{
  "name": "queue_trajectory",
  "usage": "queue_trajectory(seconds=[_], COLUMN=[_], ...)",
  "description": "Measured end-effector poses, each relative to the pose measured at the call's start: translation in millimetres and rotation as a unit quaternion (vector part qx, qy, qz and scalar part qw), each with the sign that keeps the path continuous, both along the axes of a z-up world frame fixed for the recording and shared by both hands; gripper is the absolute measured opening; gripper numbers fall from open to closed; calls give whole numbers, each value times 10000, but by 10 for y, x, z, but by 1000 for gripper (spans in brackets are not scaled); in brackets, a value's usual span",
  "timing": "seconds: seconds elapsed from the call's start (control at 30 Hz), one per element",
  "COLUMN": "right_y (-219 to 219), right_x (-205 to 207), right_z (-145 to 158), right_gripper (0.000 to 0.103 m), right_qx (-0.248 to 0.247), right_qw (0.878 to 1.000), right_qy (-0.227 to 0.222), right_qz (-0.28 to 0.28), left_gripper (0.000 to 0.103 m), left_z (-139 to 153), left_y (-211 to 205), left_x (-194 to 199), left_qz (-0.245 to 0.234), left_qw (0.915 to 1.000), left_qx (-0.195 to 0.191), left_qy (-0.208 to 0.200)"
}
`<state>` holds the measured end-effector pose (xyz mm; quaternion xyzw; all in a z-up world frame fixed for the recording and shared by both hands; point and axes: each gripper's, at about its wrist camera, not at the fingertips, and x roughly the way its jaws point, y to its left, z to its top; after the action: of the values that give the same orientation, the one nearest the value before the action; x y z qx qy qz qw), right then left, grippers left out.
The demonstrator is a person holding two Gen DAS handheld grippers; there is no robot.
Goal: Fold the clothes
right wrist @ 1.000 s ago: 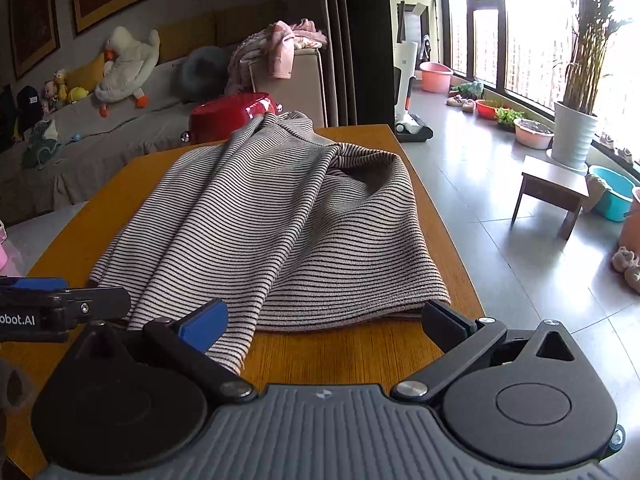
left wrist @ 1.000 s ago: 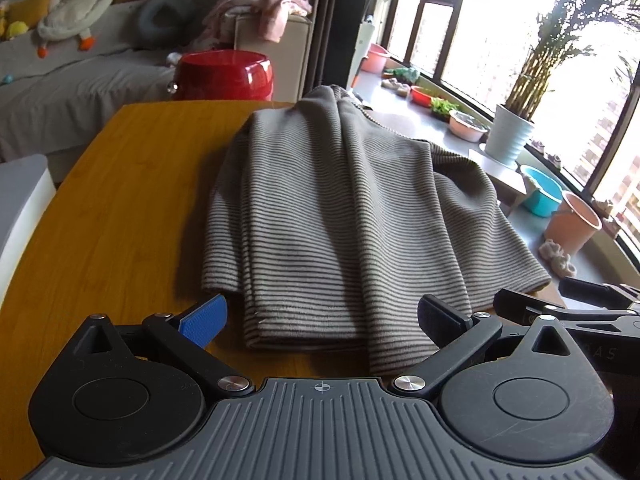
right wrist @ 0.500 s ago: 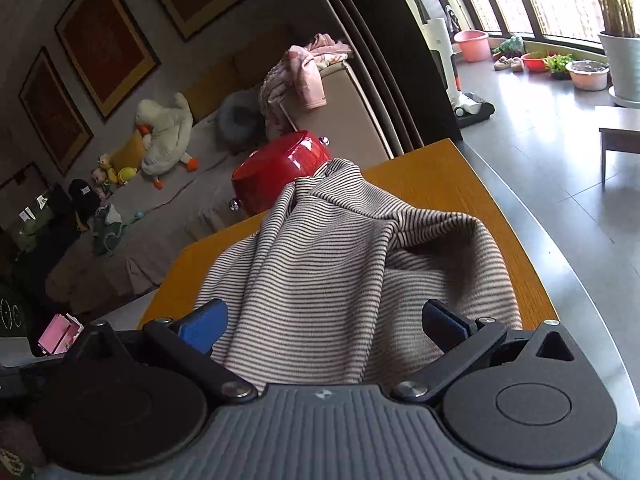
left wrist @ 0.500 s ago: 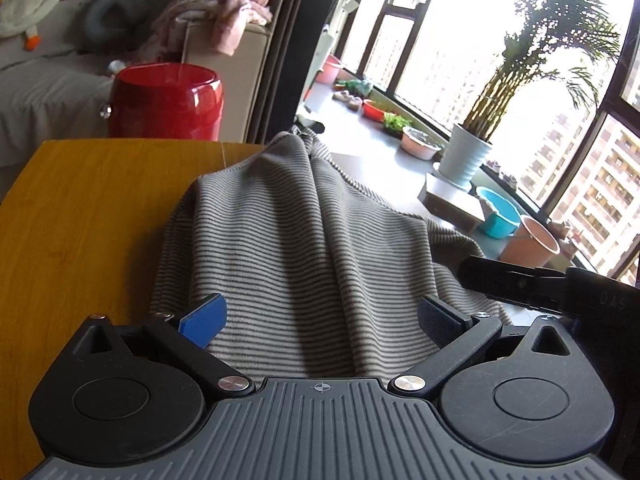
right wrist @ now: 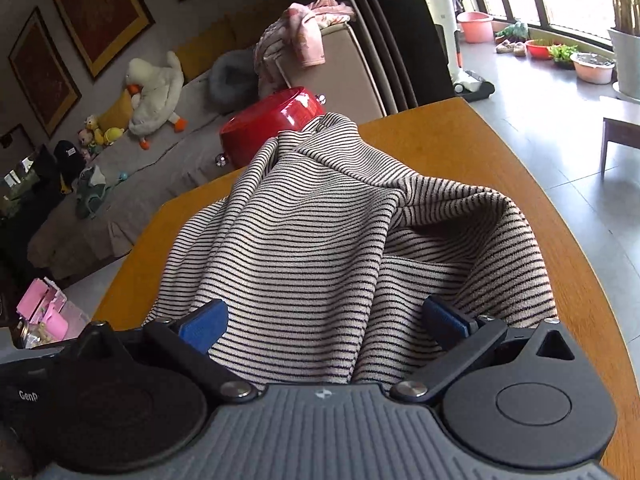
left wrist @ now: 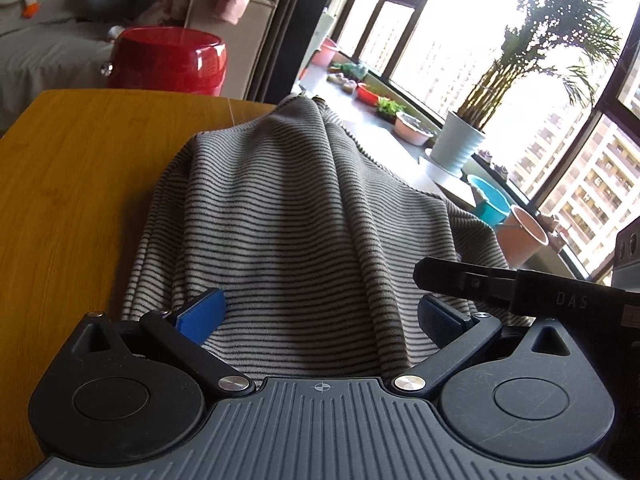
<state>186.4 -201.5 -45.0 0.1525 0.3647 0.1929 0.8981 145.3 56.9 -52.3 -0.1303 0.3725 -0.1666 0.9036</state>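
Lying lengthwise on a wooden tabletop (left wrist: 72, 168), striped garment (left wrist: 304, 216), long axis running from the near edge away toward a red pot (left wrist: 168, 60) at the far end, near hem bunched and lifted. Left hand-held gripper (left wrist: 320, 312) spread wide, blue pads either side of the raised hem, fabric between them unpinched. Right hand-held gripper (right wrist: 324, 320) likewise spread open at the same hem, cloth heaped between its fingers (right wrist: 444, 320), a deep fold sagging on the garment's right side.
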Motion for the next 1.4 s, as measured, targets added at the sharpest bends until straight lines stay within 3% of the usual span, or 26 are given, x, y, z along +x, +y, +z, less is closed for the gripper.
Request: queue_trajectory(seconds=[0.2, 0.3, 0.63, 0.77, 0.8, 0.93, 1.03, 1.13, 1.27, 1.4], right_y=[63, 153, 270, 250, 233, 149, 141, 248, 587, 1031], right_x=[-541, -783, -1038, -1163, -1194, -1299, -1351, -1372, -1493, -1502], right_z=[-18, -11, 4, 59, 75, 184, 305, 396, 464, 404], right_gripper=[103, 103, 103, 103, 100, 66, 46, 43, 43, 51], right_qx=[171, 183, -190, -501, -539, -598, -729, -942, -1109, -1183], right_qw=[9970, 9949, 9966, 9957, 9954, 9935, 9902, 9854, 9721, 9629], right_qy=[-135, -181, -398, -596, -643, -877, -1080, -1206, -1276, -1177], right_qz=[740, 979, 702, 508, 465, 414, 496, 748, 1627, 2119], left_gripper=[103, 103, 103, 103, 103, 103, 103, 103, 103, 103], left_z=[9, 8, 16, 15, 16, 17, 15, 88, 290, 471], left_y=[228, 230, 248, 378, 415, 561, 714, 808, 953, 1011], left_x=[-625, -862, -973, -968, -966, -958, -919, -869, -853, -866], left_qz=[187, 172, 366, 353, 349, 334, 352, 540, 875, 1023], left_qw=[9997, 9996, 9990, 9991, 9989, 9972, 9946, 9932, 9917, 9905], left_qx=[-171, 145, 136, -196, -290, -663, -979, -1029, -892, -756], left_qy=[16, -150, -234, -151, -127, -29, 48, 20, -308, -516])
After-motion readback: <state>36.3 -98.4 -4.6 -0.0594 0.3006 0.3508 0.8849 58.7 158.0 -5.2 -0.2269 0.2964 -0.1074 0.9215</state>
